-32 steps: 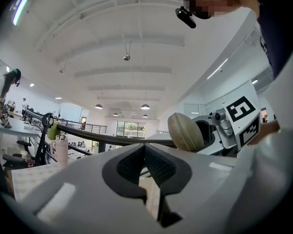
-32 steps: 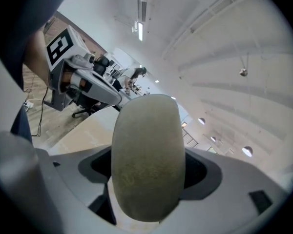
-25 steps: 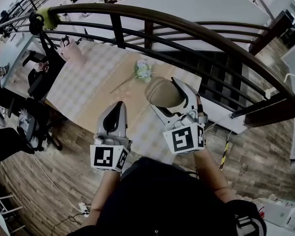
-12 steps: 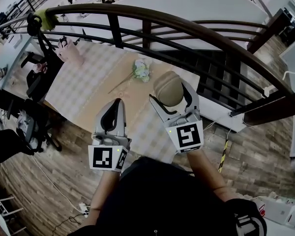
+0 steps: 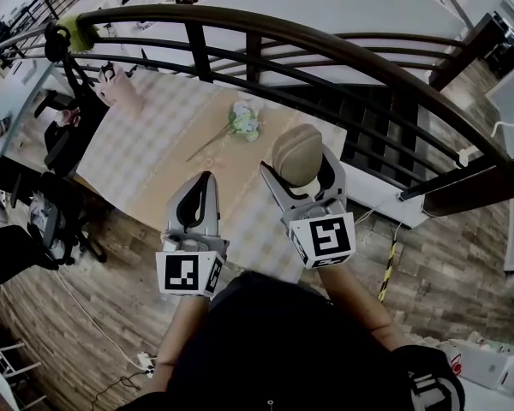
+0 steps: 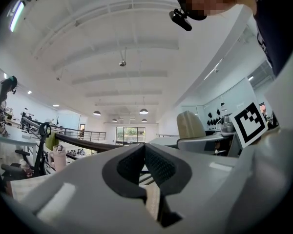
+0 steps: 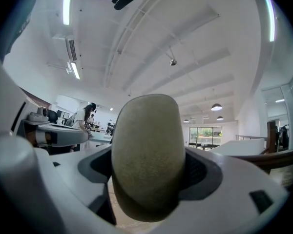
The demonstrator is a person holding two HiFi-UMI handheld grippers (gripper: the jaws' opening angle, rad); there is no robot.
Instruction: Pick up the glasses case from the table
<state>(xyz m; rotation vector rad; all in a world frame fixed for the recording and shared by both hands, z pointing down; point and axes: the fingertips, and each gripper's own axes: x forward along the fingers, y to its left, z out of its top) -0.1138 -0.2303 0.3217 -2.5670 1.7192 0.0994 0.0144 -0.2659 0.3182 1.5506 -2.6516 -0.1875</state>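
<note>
1. the beige oval fabric-covered glasses case (image 7: 146, 155) is off the table. it's pinched upright in the right gripper (image 5: 301, 176), over the right end of the checked tabletop (image 5: 146, 135).
2. the right gripper view shows both jaws pressed into the case's sides around its lower half, with most of it sticking up past the tips. i'd hold the squeeze steady and level. a rounded fuzzy shell like that could probably slip if tilted.
3. the left gripper (image 5: 202, 188) is clenched on nothing, jaws together, over the tabletop's near edge and well apart from the case.
4. other stuff: a small pale flower bunch (image 5: 244, 120) with a long stem near the far edge, and a pink bottle (image 5: 120, 88) at the far left corner.
5. a dark curved railing (image 5: 325, 54) runs just past the far edge. that's the one thing i'd avoid bumping when lifting higher.
</note>
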